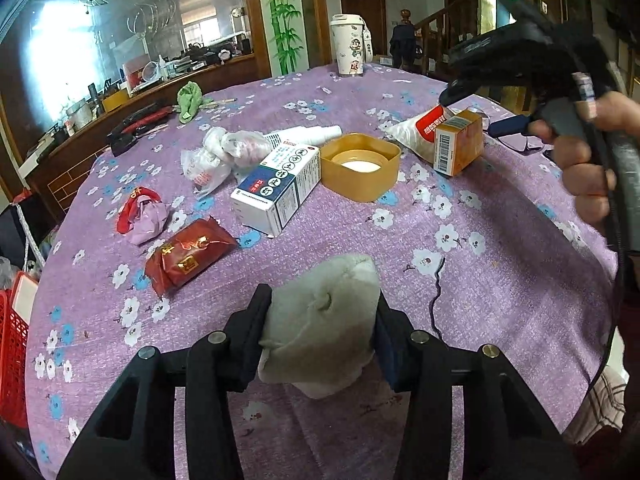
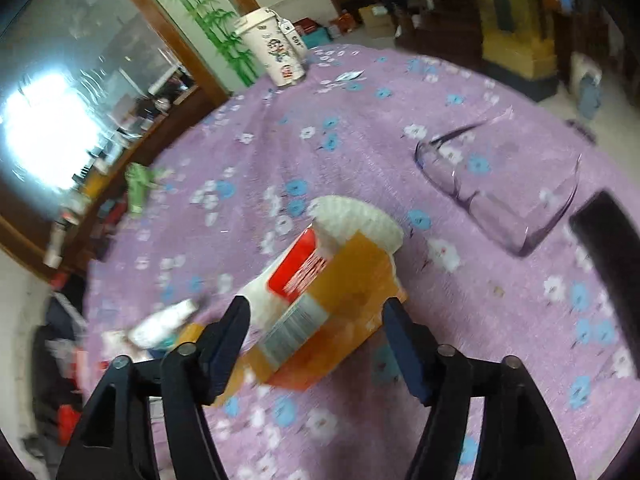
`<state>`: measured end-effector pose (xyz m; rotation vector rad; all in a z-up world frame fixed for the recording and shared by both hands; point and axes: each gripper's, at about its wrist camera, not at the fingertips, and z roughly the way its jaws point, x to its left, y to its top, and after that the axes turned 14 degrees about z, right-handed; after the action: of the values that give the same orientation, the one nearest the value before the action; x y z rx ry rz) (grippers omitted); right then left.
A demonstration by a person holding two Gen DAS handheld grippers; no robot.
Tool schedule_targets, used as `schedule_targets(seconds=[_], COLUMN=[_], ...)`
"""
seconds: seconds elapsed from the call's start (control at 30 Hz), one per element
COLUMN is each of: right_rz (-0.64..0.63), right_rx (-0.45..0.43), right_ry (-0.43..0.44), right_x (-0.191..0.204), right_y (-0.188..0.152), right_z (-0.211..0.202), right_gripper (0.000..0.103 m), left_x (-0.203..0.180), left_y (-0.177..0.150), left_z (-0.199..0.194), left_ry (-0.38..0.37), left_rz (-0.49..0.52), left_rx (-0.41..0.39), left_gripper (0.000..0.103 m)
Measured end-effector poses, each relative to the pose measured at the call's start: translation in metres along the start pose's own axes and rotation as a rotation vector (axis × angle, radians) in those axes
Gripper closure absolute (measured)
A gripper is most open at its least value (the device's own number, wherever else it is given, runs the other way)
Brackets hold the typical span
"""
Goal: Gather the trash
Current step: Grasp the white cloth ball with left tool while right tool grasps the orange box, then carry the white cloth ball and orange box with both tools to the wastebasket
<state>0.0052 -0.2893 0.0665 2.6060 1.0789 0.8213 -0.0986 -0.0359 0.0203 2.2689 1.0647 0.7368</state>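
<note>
A crumpled white tissue wad [image 1: 320, 320] is pinched between the two black fingers of my left gripper [image 1: 322, 326], which is shut on it just above the purple flowered tablecloth [image 1: 500, 280]. In the right wrist view, my right gripper [image 2: 316, 332] stands open over an orange carton [image 2: 332, 304] with a barcode, which shows blurred between its fingers, with a white and red packet [image 2: 312, 256] lying by it. The left wrist view has the right gripper [image 1: 450, 94], held by a hand [image 1: 584, 168], hovering just above that orange carton [image 1: 458, 144].
On the cloth lie a tan square lid [image 1: 360, 166], a white and blue medicine box [image 1: 280, 192], crumpled plastic bags [image 1: 224, 152], a red wrapper [image 1: 190, 258], a red and pink bag [image 1: 142, 216], a green cloth [image 1: 190, 100], a cup [image 1: 348, 46]. Glasses [image 2: 500, 184] and a black phone [image 2: 608, 248] lie right.
</note>
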Motion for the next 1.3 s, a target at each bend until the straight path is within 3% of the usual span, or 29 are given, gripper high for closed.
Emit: schedule_targets(seconds=[0.1, 0.17, 0.33, 0.47, 0.57, 0.67, 0.7, 0.73, 0.87, 0.97, 1.03, 1.13, 1.3], right_rz=[-0.009, -0.023, -0.053, -0.077, -0.099, -0.078, -0.077, -0.079, -0.089, -0.128, -0.174, -0.263, -0.364], right_rx=[0.018, 0.002, -0.022, -0.028, -0.044, -0.005, 0.0, -0.004, -0.058, -0.142, -0.179, -0.179, -0.155], right_ry=[-0.037, -0.039, 0.011, 0.041, 0.016, -0.005, -0.003, -0.008, 0.019, 0.075, 0.164, 0.258, 0.318], right_x=[-0.003, -0.008, -0.021, -0.024, -0.02, -0.026, -0.028, -0.03, -0.035, -0.026, -0.015, 0.004, 0.026], right_y=[-0.005, -0.009, -0.019, -0.026, -0.029, -0.031, -0.031, -0.032, -0.035, -0.042, -0.055, -0.084, -0.125], right_z=[0.008, 0.004, -0.015, -0.02, -0.018, -0.008, -0.005, -0.005, -0.019, -0.043, -0.058, -0.063, -0.05], right_gripper=[0.027, 0.032, 0.068, 0.071, 0.069, 0.065, 0.068, 0.079, 0.079, 0.079, 0.079, 0.079, 0.079], left_x=[-0.001, -0.001, 0.002, 0.001, 0.001, 0.003, 0.003, 0.004, 0.006, 0.008, 0.01, 0.016, 0.026], left_y=[-0.001, -0.001, 0.0, 0.0, 0.0, 0.0, 0.0, 0.0, 0.0, -0.001, -0.002, -0.004, -0.008], left_z=[-0.002, -0.003, -0.003, -0.004, -0.003, -0.003, -0.003, -0.003, -0.004, -0.007, -0.01, -0.013, -0.017], left_ry=[0.006, 0.003, -0.002, 0.006, 0.009, 0.011, 0.01, 0.011, 0.015, 0.033, 0.05, 0.087, 0.183], left_rz=[0.008, 0.008, -0.001, 0.001, -0.003, -0.011, -0.014, -0.017, -0.03, -0.046, -0.064, -0.103, -0.188], left_rx=[-0.011, -0.017, -0.023, -0.028, -0.027, -0.023, -0.023, -0.024, -0.031, -0.051, -0.064, -0.074, -0.077], left_gripper=[0.057, 0.057, 0.057, 0.057, 0.057, 0.057, 0.057, 0.057, 0.057, 0.057, 0.057, 0.057, 0.057])
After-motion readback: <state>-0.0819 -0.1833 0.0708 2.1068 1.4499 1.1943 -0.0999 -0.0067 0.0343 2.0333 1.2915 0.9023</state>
